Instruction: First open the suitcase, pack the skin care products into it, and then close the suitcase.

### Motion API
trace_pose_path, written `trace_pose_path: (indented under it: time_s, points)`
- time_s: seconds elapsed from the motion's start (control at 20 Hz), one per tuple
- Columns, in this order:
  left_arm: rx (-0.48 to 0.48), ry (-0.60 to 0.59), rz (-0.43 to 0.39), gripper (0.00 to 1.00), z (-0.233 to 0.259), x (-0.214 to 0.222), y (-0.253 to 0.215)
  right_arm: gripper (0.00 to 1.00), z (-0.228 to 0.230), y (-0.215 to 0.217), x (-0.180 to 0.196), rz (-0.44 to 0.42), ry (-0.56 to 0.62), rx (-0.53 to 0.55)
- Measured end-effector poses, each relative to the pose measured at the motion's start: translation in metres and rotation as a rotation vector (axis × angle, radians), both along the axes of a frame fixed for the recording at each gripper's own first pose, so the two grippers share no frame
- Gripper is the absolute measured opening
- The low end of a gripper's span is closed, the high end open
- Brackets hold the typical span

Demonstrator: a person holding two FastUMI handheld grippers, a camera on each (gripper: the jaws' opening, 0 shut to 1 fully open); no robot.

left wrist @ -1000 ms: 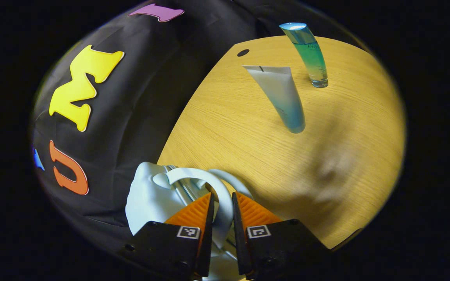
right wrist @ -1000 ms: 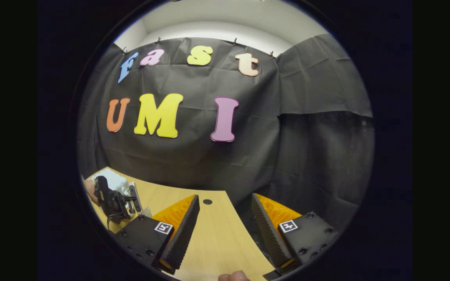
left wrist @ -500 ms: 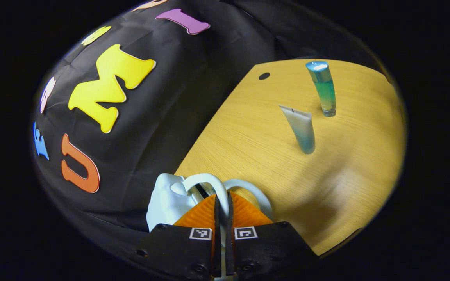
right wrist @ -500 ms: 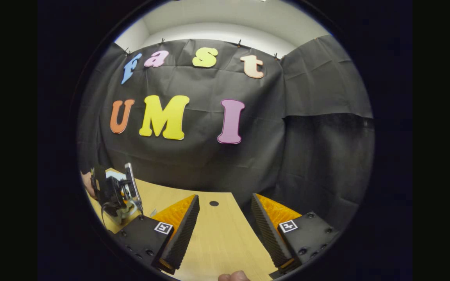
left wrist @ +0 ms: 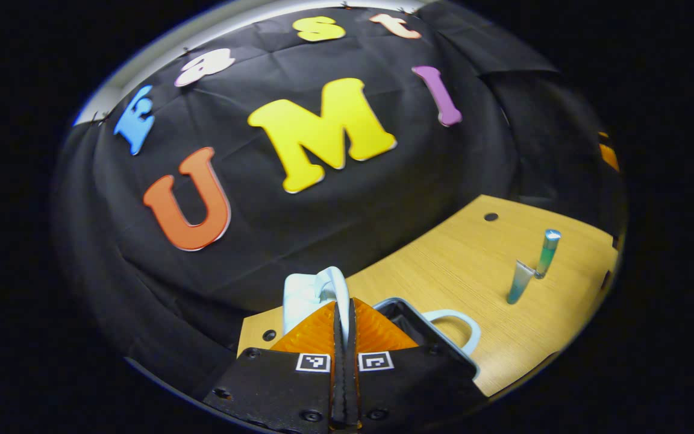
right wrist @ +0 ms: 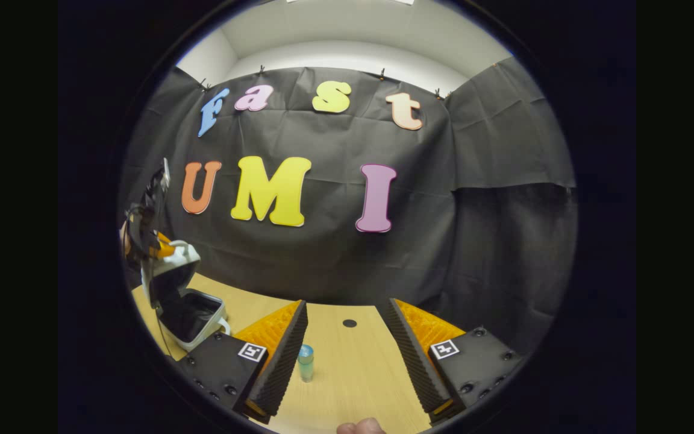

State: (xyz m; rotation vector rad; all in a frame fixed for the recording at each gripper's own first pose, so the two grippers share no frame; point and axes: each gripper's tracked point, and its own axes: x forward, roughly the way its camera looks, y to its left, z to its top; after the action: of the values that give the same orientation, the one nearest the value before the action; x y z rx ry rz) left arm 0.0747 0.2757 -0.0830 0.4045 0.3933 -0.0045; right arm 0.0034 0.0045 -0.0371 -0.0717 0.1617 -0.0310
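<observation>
In the left gripper view my left gripper [left wrist: 343, 313] is shut on the white handle [left wrist: 330, 284] of the suitcase lid. Below it the dark-lined open base [left wrist: 410, 322] rests on the table with its second handle [left wrist: 455, 322]. The right gripper view shows the pale suitcase [right wrist: 181, 301] standing open at the far left, lid raised by my left gripper [right wrist: 157, 244]. A blue-green bottle [left wrist: 547, 252] [right wrist: 305, 361] and a pale tube [left wrist: 518, 281] stand upright on the table. My right gripper [right wrist: 347, 337] hangs open over the table, the bottle just beside its left finger.
The wooden table [left wrist: 467, 265] [right wrist: 347, 367] has a small dark hole [left wrist: 491, 216] [right wrist: 350, 323] near its far edge. Black cloth walls close behind the table. A fingertip [right wrist: 359, 427] peeks in at the bottom of the right gripper view.
My left gripper has closed on the lid handle and swung the lid up, opening the suitcase. The right gripper has tilted slightly, bringing the bottle into its view.
</observation>
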Motion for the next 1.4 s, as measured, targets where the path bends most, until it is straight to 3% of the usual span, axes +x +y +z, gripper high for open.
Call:
trace_pose_path:
  time_s: [0.25, 0.4, 0.65, 0.9, 1.25, 1.4]
  points:
    - [-0.098, -0.094, 0.188, 0.03, 0.019, -0.018, 0.159, 0.80, 0.014, 0.040, 0.010, 0.051, 0.001, -0.001]
    - [-0.193, -0.115, 0.189, 0.03, -0.008, -0.029, 0.233, 0.80, 0.021, 0.060, 0.014, 0.074, -0.003, 0.026]
    - [-0.461, -0.110, 0.230, 0.03, -0.096, -0.044, 0.337, 0.80, 0.006, 0.074, 0.023, 0.064, 0.058, -0.043]
    - [-0.671, -0.050, 0.306, 0.03, -0.191, -0.047, 0.374, 0.81, 0.003, 0.080, 0.034, 0.072, 0.083, -0.130]
    - [-0.659, 0.052, 0.386, 0.07, -0.257, -0.041, 0.386, 0.81, -0.006, 0.085, 0.044, 0.045, 0.113, -0.137]
    - [-0.696, 0.035, 0.393, 0.21, -0.261, -0.039, 0.384, 0.81, -0.011, 0.086, 0.044, 0.046, 0.127, -0.128]
